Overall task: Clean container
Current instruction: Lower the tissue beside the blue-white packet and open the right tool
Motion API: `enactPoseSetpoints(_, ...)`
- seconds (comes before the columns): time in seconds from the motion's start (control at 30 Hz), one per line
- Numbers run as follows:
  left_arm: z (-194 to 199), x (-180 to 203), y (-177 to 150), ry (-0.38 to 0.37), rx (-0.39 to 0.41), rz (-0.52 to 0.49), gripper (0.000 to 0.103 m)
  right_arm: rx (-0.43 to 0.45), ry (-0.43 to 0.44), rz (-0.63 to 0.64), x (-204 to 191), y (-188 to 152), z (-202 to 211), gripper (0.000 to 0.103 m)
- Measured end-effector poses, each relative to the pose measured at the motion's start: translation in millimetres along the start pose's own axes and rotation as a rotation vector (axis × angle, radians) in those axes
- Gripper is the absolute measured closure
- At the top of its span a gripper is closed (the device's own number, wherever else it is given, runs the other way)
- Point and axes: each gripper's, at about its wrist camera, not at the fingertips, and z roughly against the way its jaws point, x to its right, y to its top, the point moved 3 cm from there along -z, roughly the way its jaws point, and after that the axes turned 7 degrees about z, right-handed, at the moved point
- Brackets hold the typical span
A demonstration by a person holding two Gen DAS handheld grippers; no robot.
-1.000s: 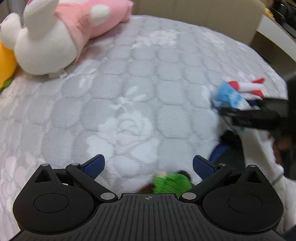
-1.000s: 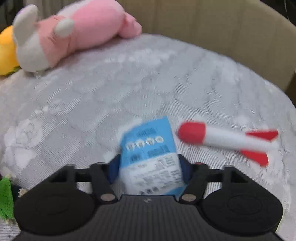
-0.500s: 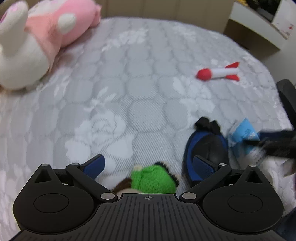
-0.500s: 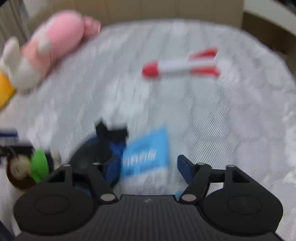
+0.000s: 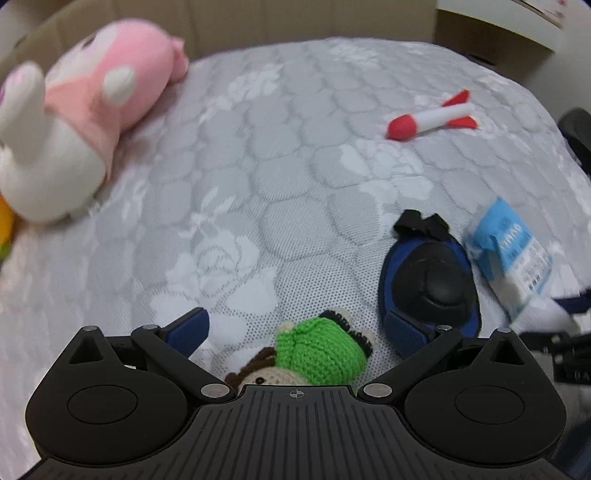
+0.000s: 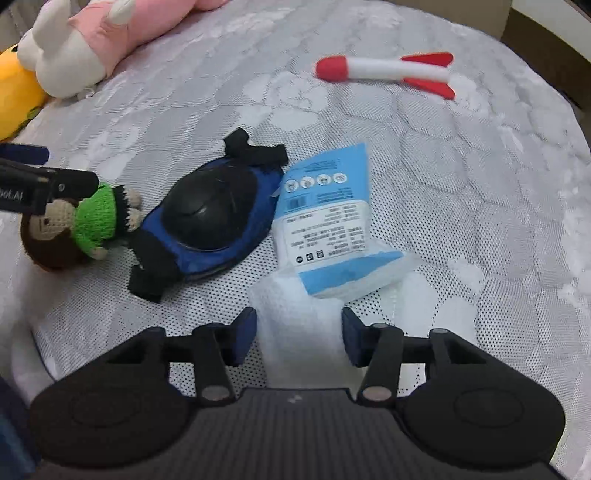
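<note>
A blue and white packet (image 6: pixel 325 218) lies on the grey quilted mattress (image 6: pixel 461 192), right beside a blue and black knee pad (image 6: pixel 210 218). My right gripper (image 6: pixel 299 332) is open just behind the packet's white end, fingers apart from it. The packet also shows in the left wrist view (image 5: pixel 513 251). My left gripper (image 5: pixel 299 328) is open and empty, low over a crocheted doll in green (image 5: pixel 317 354), which lies between its fingers. The knee pad (image 5: pixel 428 280) lies by its right finger.
A red and white toy rocket (image 6: pixel 388 70) lies further back on the mattress. A large pink and white plush (image 5: pixel 74 122) lies at the back left, with a yellow toy (image 6: pixel 14 96) beside it. A beige wall (image 5: pixel 295 18) borders the far edge.
My right gripper carried the packet from beside the rocket to beside the knee pad, then opened and let it go. My left gripper's view shifted, bringing the doll and knee pad closer.
</note>
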Motion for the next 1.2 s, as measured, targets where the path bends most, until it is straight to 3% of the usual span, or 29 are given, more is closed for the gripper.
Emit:
enactPoseSetpoints(0.03, 2, 1, -1, 0.007, 0.005, -0.012, 0.000, 0.013, 0.007, 0.005, -1, 0, 3, 0.054)
enactPoseSetpoints(0.1, 4, 0, 0, 0.016, 0.013, -0.015, 0.000, 0.028, 0.030, 0.002, 1, 0, 6, 0.077)
enactPoseSetpoints(0.27, 3, -3, 2, -0.012, 0.013, 0.001, 0.000, -0.011, 0.076, -0.038, 6, 1, -4, 0.089)
enactPoseSetpoints(0.33, 1, 0, 0, -0.014, 0.005, -0.013, 0.000, 0.017, 0.094, -0.053, 6, 2, 3, 0.094)
enactPoseSetpoints(0.5, -11, 7, -2, -0.012, -0.036, -0.048, 0.000, 0.201, 0.233, -0.137, 16, 29, 41, 0.094)
enactPoseSetpoints(0.57, -15, 8, -4, -0.003, -0.050, -0.065, 0.000, 0.254, 0.222, -0.139, 25, 44, 46, 0.093)
enactPoseSetpoints(0.7, -13, -1, -8, 0.045, -0.060, -0.084, 0.000, 0.253, 0.108, -0.169, 47, 53, 17, 0.093)
enactPoseSetpoints(0.77, -6, -26, -6, 0.042, -0.058, 0.005, 0.000, 0.241, 0.048, -0.200, 60, 47, 4, 0.093)
enactPoseSetpoints(0.87, -10, -60, -6, -0.048, -0.109, 0.202, 0.000, 0.228, -0.024, -0.217, 78, 41, -3, 0.093)
enactPoseSetpoints(0.93, -16, -77, -7, -0.100, -0.155, 0.311, 0.000, 0.201, -0.023, -0.259, 90, 38, -10, 0.093)
enactPoseSetpoints(0.97, -21, -77, -9, -0.100, -0.183, 0.320, 0.000, 0.191, 0.011, -0.295, 93, 36, -14, 0.093)
enactPoseSetpoints(1.1, -36, -46, -13, -0.172, -0.272, 0.257, 0.000, 0.249, 0.149, -0.344, 88, 35, -12, 0.090)
enactPoseSetpoints(1.2, -43, -20, -15, -0.100, -0.288, 0.164, 0.000, 0.313, 0.167, -0.268, 73, 42, -3, 0.087)
